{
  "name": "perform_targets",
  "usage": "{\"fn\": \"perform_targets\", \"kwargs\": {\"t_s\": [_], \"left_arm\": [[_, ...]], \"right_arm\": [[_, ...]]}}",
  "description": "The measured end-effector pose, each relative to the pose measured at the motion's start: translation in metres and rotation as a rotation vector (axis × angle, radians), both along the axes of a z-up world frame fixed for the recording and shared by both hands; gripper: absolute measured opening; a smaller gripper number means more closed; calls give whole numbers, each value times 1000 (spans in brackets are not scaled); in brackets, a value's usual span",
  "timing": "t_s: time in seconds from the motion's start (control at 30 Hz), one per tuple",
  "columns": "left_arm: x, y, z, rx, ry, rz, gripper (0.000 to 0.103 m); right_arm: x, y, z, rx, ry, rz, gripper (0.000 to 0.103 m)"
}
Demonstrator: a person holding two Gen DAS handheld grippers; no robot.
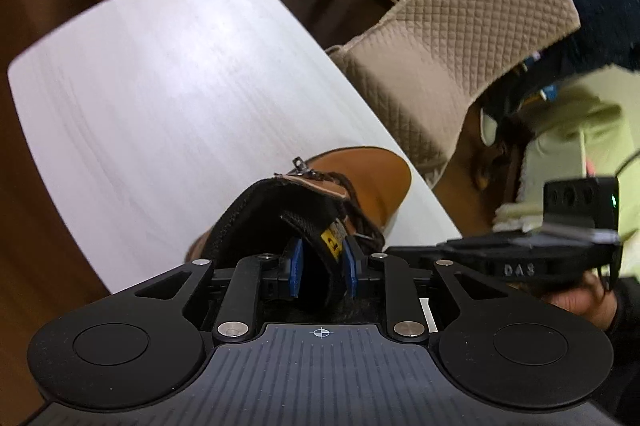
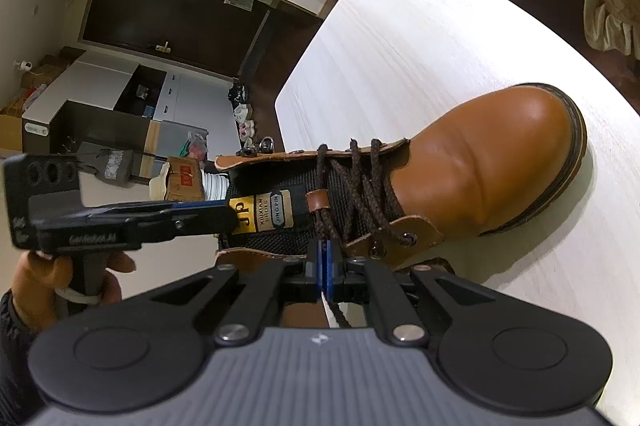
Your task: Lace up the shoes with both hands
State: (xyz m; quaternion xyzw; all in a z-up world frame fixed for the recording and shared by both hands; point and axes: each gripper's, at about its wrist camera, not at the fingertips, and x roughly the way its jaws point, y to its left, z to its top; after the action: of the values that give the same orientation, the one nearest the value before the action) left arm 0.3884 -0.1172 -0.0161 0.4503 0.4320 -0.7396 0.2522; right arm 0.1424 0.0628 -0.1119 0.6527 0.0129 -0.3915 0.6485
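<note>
White table [image 2: 400, 38] | boot [image 2: 488, 162] near edge | left hand-held gripper [image 1: 320, 266] spread | right [image 2: 325, 258] pinching lace [image 2: 360, 186]

You see one tan leather boot [image 2: 472, 170] with a dark sole; it stands upright on the white table, toe pointing away from you. Its dark brown braided lace [image 2: 360, 186] crosses between the lower eyelets, while the upper eyelets are empty. The black mesh tongue [image 2: 280, 214] stands up and carries a yellow and black label. One lace end leaves the near side of the boot.
</note>
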Motion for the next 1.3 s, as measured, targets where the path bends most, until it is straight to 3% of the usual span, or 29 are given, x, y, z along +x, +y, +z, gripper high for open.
{"fn": "perform_targets", "kwargs": {"t_s": [0.1, 0.2, 0.4, 0.63, 0.8, 0.93, 1.03, 1.3], "left_arm": [[-3, -4, -17, 60, 36, 34, 20], [-5, -5, -18, 68, 69, 39, 15], [-7, -6, -17, 65, 104, 26, 14], [-2, -3, -13, 54, 99, 26, 12], [-1, 0, -15, 52, 95, 35, 11], [-1, 1, -16, 56, 97, 41, 11], [3, 0, -15, 61, 104, 55, 11], [-1, -2, -19, 64, 113, 69, 13]], "right_arm": [[1, -1, -1, -14, -14, -8, 3], [4, -5, -1, -18, -7, 7, 3], [15, -38, 21, 16, 139, 256, 4], [37, -72, 29, 31, 268, 449, 4], [37, -74, 37, 13, 292, 396, 4], [28, -67, 31, 33, 238, 321, 6], [25, -62, 26, 37, 226, 322, 13], [17, -54, 17, 32, 186, 295, 13]]}}
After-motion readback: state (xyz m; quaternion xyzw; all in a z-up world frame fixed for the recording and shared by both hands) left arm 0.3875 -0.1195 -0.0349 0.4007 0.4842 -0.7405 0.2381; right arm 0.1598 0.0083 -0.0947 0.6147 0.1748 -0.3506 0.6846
